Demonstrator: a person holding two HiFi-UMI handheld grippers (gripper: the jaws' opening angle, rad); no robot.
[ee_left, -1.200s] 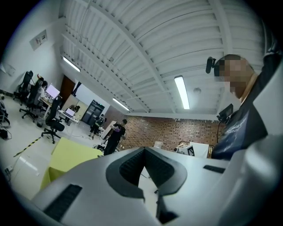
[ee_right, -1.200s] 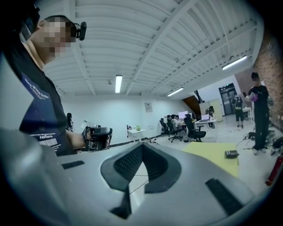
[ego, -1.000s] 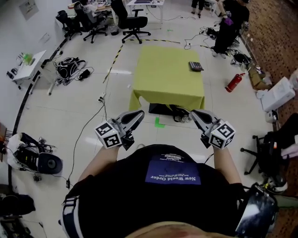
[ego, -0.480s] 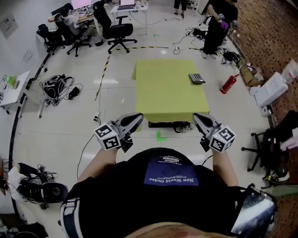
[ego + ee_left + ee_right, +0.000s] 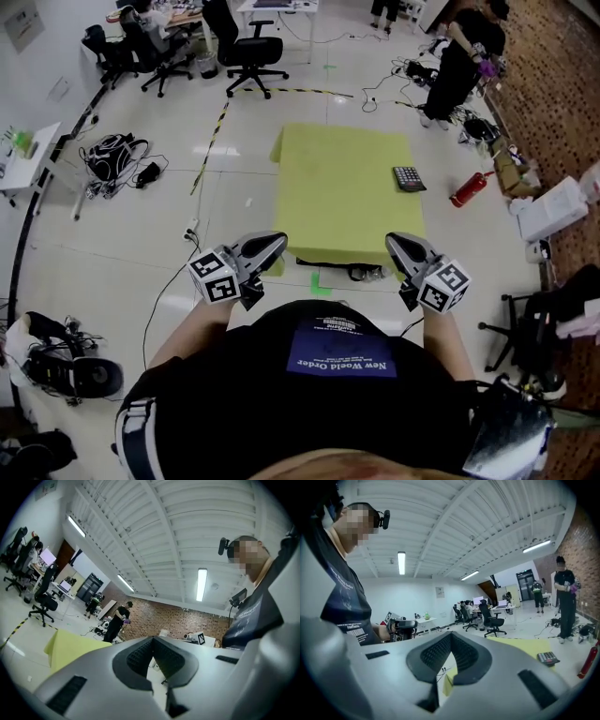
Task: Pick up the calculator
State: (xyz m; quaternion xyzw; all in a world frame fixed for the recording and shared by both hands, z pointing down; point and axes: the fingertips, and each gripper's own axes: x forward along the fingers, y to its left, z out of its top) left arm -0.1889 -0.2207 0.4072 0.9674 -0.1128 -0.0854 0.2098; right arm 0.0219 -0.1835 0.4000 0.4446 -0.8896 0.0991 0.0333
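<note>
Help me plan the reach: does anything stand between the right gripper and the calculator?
Nothing visible does. The calculator lies alone near the right edge of the yellow table. The right gripper hangs short of the table's near edge, jaws shut. Only bare tabletop lies between the near edge and the calculator.

Illumination is bright and even throughout. Source: overhead fluorescent fittings. One ceiling strip [image 5: 201, 584] in the left gripper view and one strip light [image 5: 401, 563] in the right gripper view are both blown out to plain white. The glossy floor [image 5: 122, 244] returns pale glare patches, strongest to the left of the yellow table [image 5: 342, 187]. Shadows are soft and short; the darkest lies under that table's near edge. Head view: sharp at centre, where the calculator [image 5: 409, 178] reads as a crisp dark rectangle; straight lines bow toward the edges. Both gripper views: strong fisheye curvature, black vignette in the corners, nearest foreground soft.
</note>
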